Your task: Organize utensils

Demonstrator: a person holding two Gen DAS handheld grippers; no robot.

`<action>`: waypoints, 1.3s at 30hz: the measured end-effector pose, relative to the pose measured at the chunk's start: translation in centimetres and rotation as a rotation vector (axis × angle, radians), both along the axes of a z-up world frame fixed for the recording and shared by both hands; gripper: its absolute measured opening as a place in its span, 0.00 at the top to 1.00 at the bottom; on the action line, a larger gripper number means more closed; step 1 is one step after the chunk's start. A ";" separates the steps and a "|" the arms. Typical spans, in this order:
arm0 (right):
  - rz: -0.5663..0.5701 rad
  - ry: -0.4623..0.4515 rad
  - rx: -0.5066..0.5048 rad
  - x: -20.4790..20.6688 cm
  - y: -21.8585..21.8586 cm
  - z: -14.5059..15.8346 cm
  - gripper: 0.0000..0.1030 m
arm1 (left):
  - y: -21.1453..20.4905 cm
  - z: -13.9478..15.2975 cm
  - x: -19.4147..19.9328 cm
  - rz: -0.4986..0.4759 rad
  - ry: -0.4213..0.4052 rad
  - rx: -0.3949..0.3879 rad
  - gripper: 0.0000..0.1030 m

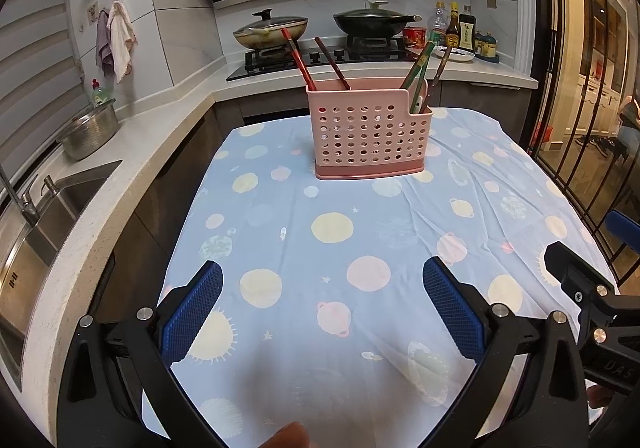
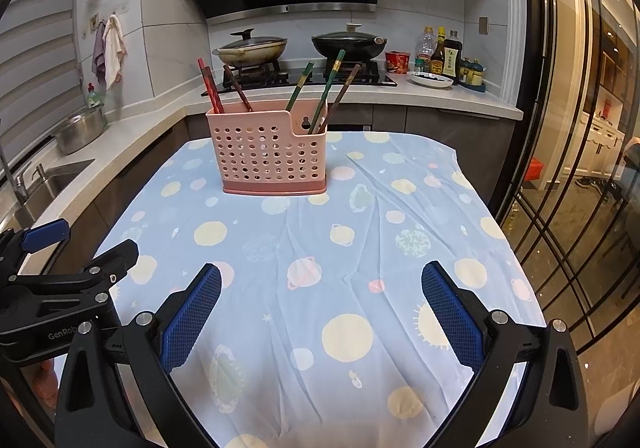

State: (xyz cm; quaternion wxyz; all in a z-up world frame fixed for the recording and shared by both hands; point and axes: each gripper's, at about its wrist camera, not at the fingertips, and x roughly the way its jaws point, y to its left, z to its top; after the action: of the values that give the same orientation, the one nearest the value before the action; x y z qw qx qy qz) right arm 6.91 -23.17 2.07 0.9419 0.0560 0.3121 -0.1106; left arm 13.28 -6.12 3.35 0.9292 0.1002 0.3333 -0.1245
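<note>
While hovering over the near tablecloth (image 1: 360,216): left gripper (image 1: 322,308) spread wide, right gripper (image 2: 321,310) spread wide, nothing pinched; chopsticks (image 2: 326,92) upright in far pink holder (image 2: 268,158).

Both views are evenly lit by cool indoor light, with warm amber glare seen on the glass door (image 2: 580,128) at the right. Straight lines are bowed by fisheye distortion, corners are vignetted black, and a blurred fingertip (image 1: 290,436) is seen.
</note>
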 end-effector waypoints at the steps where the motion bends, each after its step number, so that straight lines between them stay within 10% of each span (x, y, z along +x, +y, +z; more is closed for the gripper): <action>1: -0.001 0.000 -0.001 0.0 0.0 0.0 0.06 | 0.0 0.0 0.0 0.002 0.002 -0.001 0.07; 39: -0.004 0.001 -0.004 0.2 -0.5 -0.1 0.06 | 1.2 -0.3 0.6 0.063 0.008 -0.043 0.07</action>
State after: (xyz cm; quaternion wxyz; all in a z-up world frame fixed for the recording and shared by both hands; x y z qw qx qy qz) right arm 7.10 -23.63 1.95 0.9417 0.0545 0.3121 -0.1131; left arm 13.84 -4.93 3.06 0.9332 0.0690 0.3373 -0.1029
